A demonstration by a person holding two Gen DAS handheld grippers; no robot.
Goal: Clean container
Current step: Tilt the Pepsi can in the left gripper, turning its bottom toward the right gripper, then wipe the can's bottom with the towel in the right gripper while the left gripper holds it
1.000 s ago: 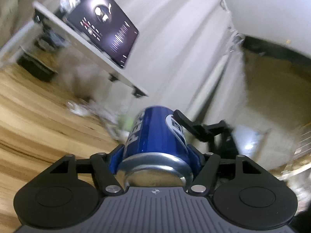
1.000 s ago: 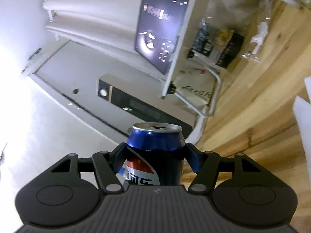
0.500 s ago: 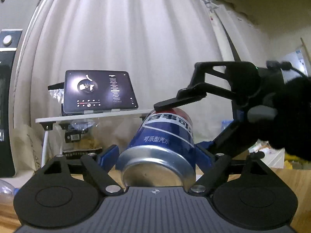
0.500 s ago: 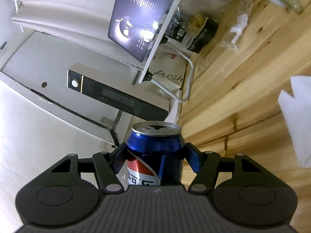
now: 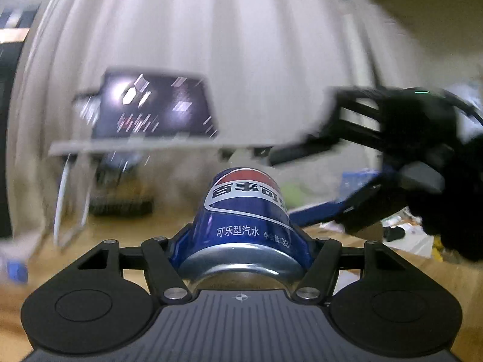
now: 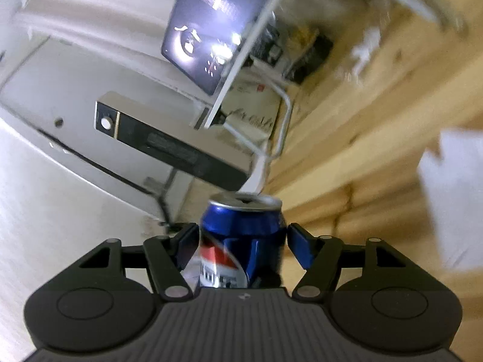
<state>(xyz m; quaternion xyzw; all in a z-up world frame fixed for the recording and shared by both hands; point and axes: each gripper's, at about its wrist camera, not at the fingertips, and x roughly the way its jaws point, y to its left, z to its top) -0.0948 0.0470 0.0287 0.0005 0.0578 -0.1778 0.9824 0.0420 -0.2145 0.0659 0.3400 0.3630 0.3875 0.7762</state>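
A blue Pepsi can lies along my left gripper, silver base toward the camera. The left gripper's blue pads press both sides, so it is shut on the can. My right gripper reaches in from the right, one finger above the can's far end and one below it. In the right wrist view the same can stands with its opened top up between the right gripper's jaws. A narrow gap shows on each side of the can, so the right gripper is open. Both views are motion-blurred.
A lit tablet stands on a white wire-legged shelf against a pale curtain. The wooden tabletop carries a white paper sheet and loose clutter. A dark-gloved hand holds the right gripper.
The left wrist view has rolled from tilted to level, and its jaws have closed onto the can. The right pads, earlier against the can, now stand slightly off it.
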